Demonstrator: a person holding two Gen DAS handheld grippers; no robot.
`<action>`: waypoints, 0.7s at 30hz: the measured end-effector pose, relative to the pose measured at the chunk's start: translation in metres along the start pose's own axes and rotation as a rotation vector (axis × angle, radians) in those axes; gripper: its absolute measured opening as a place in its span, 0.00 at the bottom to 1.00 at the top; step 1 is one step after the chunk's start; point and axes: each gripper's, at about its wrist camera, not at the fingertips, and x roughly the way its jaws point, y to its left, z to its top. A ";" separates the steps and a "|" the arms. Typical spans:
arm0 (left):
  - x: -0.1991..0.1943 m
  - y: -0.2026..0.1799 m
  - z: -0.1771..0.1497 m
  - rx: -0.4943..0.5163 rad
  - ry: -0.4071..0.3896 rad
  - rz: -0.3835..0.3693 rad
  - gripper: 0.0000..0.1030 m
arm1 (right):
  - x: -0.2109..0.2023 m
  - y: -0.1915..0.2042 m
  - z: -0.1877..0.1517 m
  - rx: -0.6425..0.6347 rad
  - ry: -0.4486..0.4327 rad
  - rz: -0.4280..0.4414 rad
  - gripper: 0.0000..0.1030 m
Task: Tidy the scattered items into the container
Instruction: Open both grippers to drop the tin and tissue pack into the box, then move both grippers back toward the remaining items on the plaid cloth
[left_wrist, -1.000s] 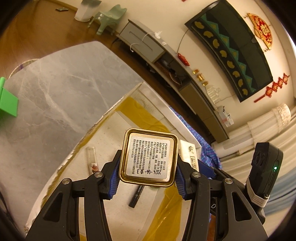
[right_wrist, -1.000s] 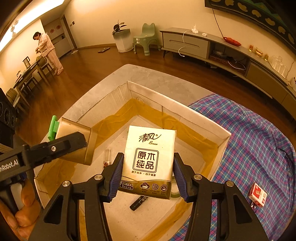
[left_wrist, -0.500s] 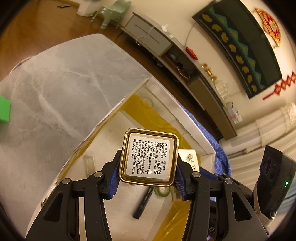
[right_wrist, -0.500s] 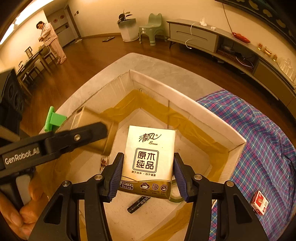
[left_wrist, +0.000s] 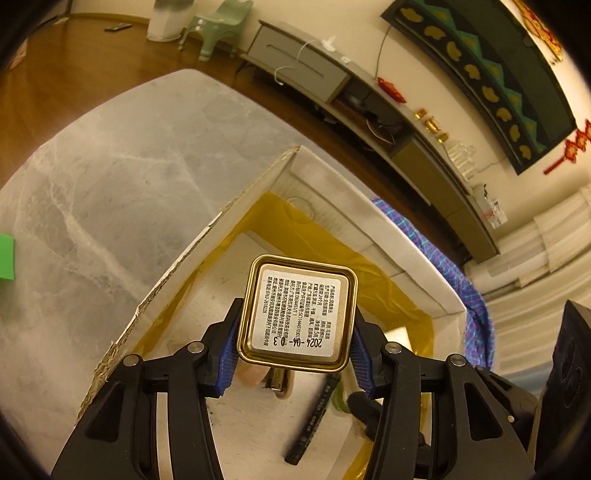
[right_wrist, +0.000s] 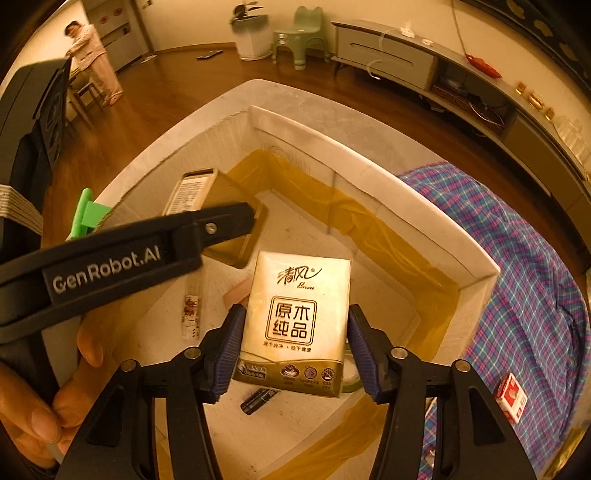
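Observation:
My left gripper (left_wrist: 291, 350) is shut on a gold square tin (left_wrist: 298, 317) and holds it inside the open cardboard box (left_wrist: 229, 218). The tin also shows in the right wrist view (right_wrist: 221, 210), above the box floor. My right gripper (right_wrist: 293, 350) is shut on a white and gold tissue pack (right_wrist: 295, 321), held over the box (right_wrist: 369, 177). On the box floor lie a black pen (left_wrist: 310, 424), a clear tube (right_wrist: 192, 306), a pink eraser (right_wrist: 236, 291) and a tape roll (right_wrist: 351, 376).
The box stands on a grey marble table (left_wrist: 110, 177). A plaid cloth (right_wrist: 524, 280) lies to its right with a small red and white box (right_wrist: 511, 397) on it. A green object (right_wrist: 86, 218) sits left of the box.
My left gripper has carried the tin forward and down into the box. My right gripper has moved closer over the box with the tissue pack.

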 end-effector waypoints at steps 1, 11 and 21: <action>0.000 0.001 0.000 0.001 0.006 -0.005 0.53 | -0.001 -0.001 -0.001 0.004 -0.001 0.000 0.58; -0.013 0.001 0.001 0.038 -0.002 -0.024 0.54 | -0.010 -0.002 -0.012 0.031 0.000 0.010 0.62; -0.034 -0.005 -0.012 0.117 -0.036 0.009 0.54 | -0.027 -0.006 -0.022 0.048 -0.022 0.039 0.62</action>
